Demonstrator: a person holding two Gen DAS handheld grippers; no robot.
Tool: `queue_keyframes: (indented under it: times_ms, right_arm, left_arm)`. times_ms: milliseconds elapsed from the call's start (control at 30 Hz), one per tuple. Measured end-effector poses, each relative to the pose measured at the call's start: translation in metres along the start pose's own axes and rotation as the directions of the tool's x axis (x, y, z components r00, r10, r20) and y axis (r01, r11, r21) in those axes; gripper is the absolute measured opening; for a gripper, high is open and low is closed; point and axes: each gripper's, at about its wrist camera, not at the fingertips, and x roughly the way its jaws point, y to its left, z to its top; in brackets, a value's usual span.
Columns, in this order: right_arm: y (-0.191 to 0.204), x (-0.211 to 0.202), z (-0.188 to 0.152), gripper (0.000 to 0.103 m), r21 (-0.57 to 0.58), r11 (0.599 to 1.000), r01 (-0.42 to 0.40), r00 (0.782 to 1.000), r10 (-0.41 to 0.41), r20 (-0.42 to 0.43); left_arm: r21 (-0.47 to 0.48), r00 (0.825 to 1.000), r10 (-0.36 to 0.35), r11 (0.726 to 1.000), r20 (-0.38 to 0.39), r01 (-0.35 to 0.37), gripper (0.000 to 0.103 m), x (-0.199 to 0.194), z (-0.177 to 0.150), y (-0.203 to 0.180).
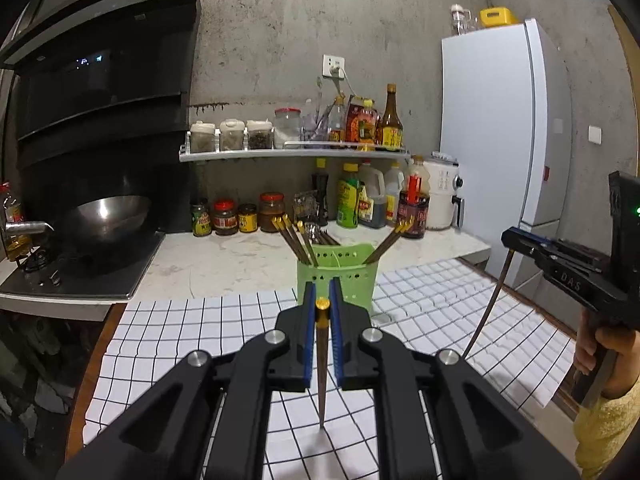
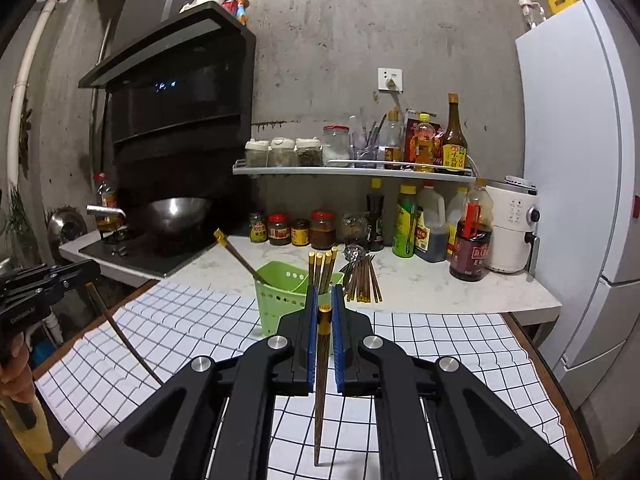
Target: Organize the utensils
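A green perforated holder (image 1: 338, 276) (image 2: 294, 292) stands on the checked cloth and has several brown gold-capped chopsticks leaning in it. My left gripper (image 1: 322, 300) is shut on one such chopstick (image 1: 322, 360), held upright with its tip near the cloth, just short of the holder. My right gripper (image 2: 324, 304) is shut on another chopstick (image 2: 320, 392), also upright. In the left wrist view the right gripper (image 1: 516, 242) shows at the right edge with its chopstick (image 1: 486, 304) hanging down. In the right wrist view the left gripper (image 2: 86, 276) appears at the left.
More chopsticks and a slotted spoon (image 2: 362, 280) lie on the marble counter behind the holder. Sauce jars and bottles (image 1: 360, 204) line the wall under a shelf (image 1: 296, 152). A wok (image 1: 106, 210) sits on the stove at left, a white fridge (image 1: 500, 128) at right.
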Motion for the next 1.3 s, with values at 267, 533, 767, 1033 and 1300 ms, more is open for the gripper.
queue_keyframes:
  times_ms: [267,533,767,1033,1300]
  right_arm:
    - [0.002,0.017,-0.022,0.008,-0.004,1.0,-0.017,0.994,0.016,-0.111]
    - [0.003,0.021,-0.042,0.007,0.004,1.0,-0.004,0.989,0.005,-0.148]
    - [0.008,0.02,-0.043,0.007,-0.014,1.0,-0.005,0.991,0.004,-0.131]
    - [0.02,0.009,-0.051,0.008,-0.067,0.998,0.008,0.996,-0.014,-0.089]
    - [0.022,0.003,-0.054,0.008,-0.075,0.997,0.012,0.997,-0.018,-0.079]
  left_arm:
    - [-0.009,0.981,-0.023,1.0,-0.192,0.022,0.005,0.041,-0.036,-0.006]
    - [-0.029,0.975,-0.04,0.999,-0.219,0.035,0.001,0.043,-0.049,-0.002]
    - [0.012,0.981,-0.046,0.999,-0.188,0.049,0.0,0.047,-0.046,-0.009]
    - [0.029,0.959,0.044,0.999,-0.279,-0.038,0.018,0.068,-0.079,-0.012]
    - [-0.015,0.97,0.071,0.997,-0.234,-0.077,0.05,0.027,-0.081,0.007]
